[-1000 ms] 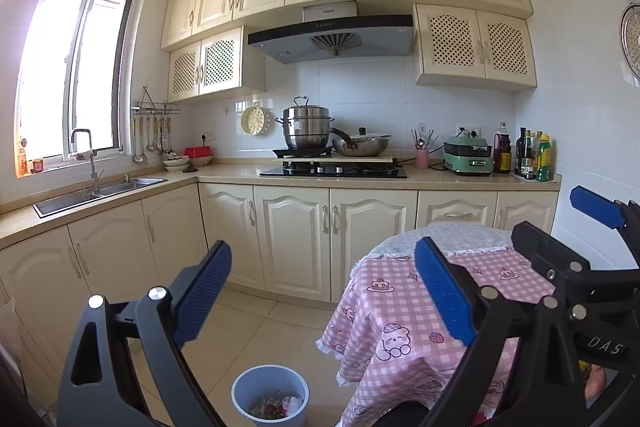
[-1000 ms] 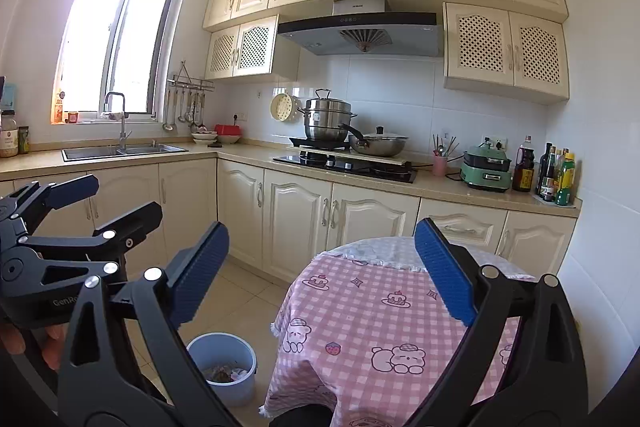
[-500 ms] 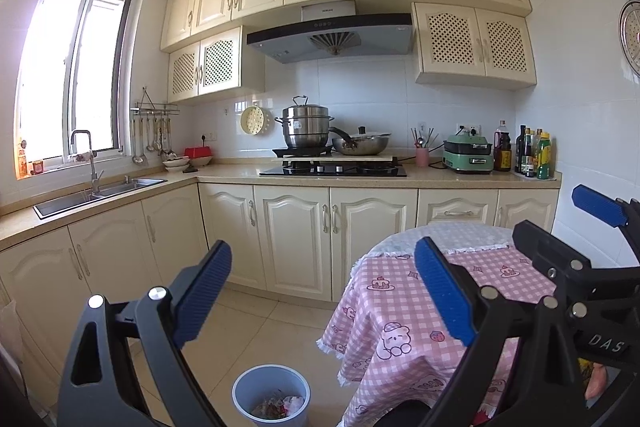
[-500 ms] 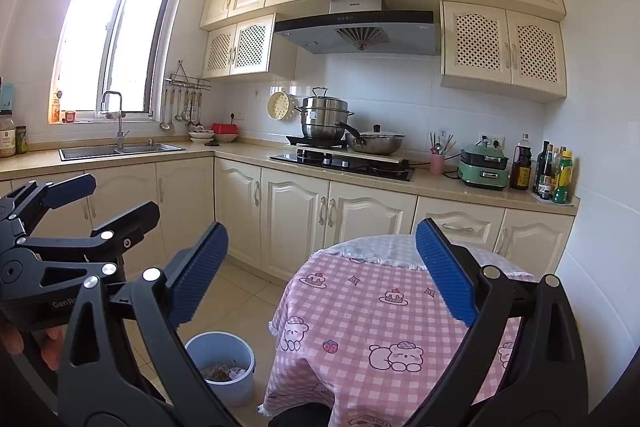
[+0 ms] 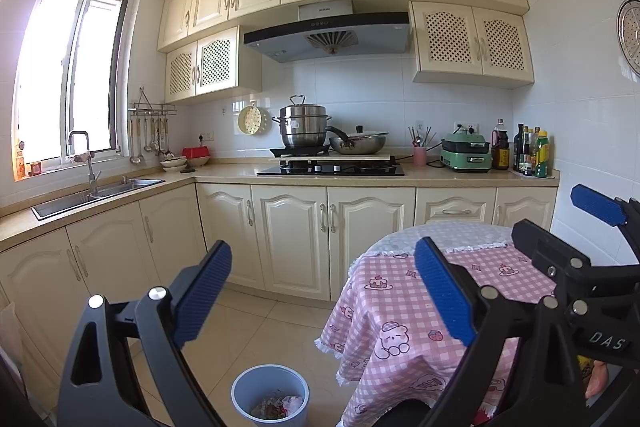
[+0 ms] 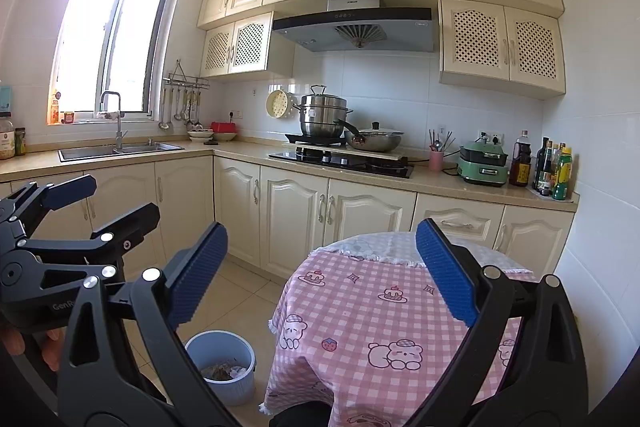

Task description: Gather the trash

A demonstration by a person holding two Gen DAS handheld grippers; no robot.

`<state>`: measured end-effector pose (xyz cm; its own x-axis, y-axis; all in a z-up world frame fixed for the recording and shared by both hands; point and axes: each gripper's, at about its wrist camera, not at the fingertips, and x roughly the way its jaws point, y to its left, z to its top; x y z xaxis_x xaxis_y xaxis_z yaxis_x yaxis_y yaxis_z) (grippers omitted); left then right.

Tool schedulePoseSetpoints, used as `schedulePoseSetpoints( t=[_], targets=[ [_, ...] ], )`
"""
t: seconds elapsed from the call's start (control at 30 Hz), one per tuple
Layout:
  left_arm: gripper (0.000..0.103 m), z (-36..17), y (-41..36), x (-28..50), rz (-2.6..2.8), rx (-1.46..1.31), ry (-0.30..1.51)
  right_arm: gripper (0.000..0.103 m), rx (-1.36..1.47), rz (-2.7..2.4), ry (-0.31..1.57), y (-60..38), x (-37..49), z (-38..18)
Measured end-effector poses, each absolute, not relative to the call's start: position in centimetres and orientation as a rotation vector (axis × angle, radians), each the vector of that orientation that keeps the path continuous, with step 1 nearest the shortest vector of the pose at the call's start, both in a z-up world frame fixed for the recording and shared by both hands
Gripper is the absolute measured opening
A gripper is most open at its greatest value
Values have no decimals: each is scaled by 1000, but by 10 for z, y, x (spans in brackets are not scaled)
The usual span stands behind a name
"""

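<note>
Blue pads line the left gripper [image 5: 322, 297], whose jaws stand wide and hold nothing. Low on the floor, beside the round table [image 5: 404, 311], stands the grey-blue waste bin [image 5: 270, 397] with trash inside. In the right wrist view the right gripper [image 6: 322, 273] is also wide and empty. Only this view shows the left hand [image 6: 24, 345]. The task seems at its start; next, reach down to the bin.

- tablecloth [image 6: 372, 311]: matt checked cloth, lace edge;
- steamer pot [image 5: 305, 127]: shiny metal;
- sink [image 6: 120, 150]: brushed steel;
- hob [image 5: 332, 169]: glossy black glass;
- bin [image 5: 270, 393]: smooth plastic;
- gripper pads [image 5: 204, 291]: ribbed blue rubber
</note>
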<state>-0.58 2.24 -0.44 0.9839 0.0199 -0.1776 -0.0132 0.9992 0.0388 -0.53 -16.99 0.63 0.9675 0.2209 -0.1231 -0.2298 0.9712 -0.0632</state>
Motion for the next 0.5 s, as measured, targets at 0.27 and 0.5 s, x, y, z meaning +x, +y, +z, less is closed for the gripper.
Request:
schedulePoseSetpoints(
  t=[0.27,0.5],
  targets=[
    [91,-5,23,-4,19,39,180,94,-75,232,123,-168,-4,5],
    [91,-5,24,-4,18,39,182,94,-75,231,123,-167,-4,5]
  ],
)
